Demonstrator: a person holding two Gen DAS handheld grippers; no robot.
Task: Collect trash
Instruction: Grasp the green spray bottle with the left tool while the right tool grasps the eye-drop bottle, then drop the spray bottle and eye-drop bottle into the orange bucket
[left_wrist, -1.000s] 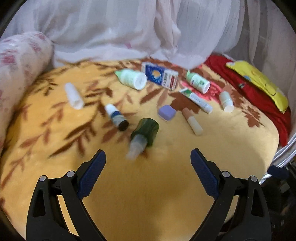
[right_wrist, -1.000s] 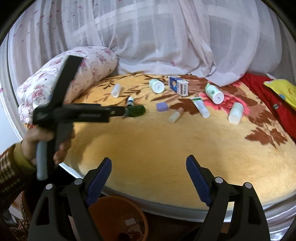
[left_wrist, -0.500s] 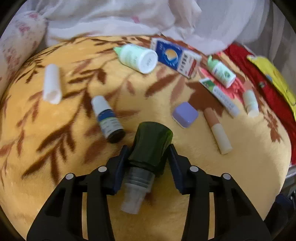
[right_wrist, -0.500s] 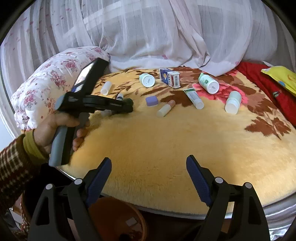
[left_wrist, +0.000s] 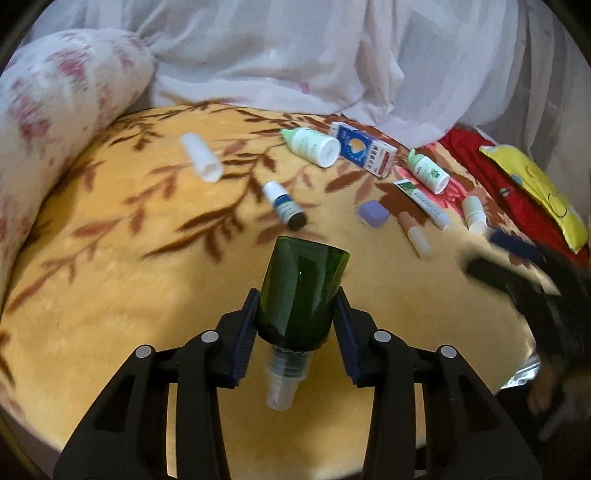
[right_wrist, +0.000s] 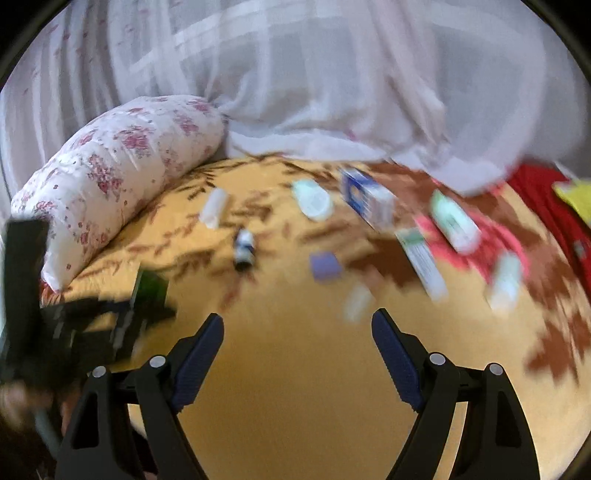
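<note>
The left gripper (left_wrist: 295, 332) is clamped on the green spray bottle (left_wrist: 301, 295), both blue pads pressed to its sides, its clear nozzle pointing back toward the camera and its base tipped up and forward, above the yellow leaf-patterned blanket (left_wrist: 110, 295). In the right wrist view that gripper shows as a dark blur at the left edge with the bottle (right_wrist: 149, 286) in it. The right gripper (right_wrist: 297, 354) hovers with its jaws wide apart and nothing between them, low over the blanket's near edge; this view is blurred.

Just beyond the held bottle lies a small dropper bottle (left_wrist: 284, 205) with a white cap and blue label, on its side. To its right sit a lilac square case (left_wrist: 373, 213), a peach-and-cream stick (left_wrist: 415, 234) and a white tube (left_wrist: 423, 199). Farther left lies a white cylinder (left_wrist: 201, 157). Farther back lie two white-and-green bottles (left_wrist: 312, 146) (left_wrist: 428, 171) flanking a blue-and-white box (left_wrist: 364, 149), with a small white bottle (left_wrist: 474, 214) to the right. A floral pillow (left_wrist: 55, 110) borders the left, white curtain (left_wrist: 295, 55) hangs behind, and red cloth (left_wrist: 517, 199) with a yellow cushion (left_wrist: 535, 192) lies far right
</note>
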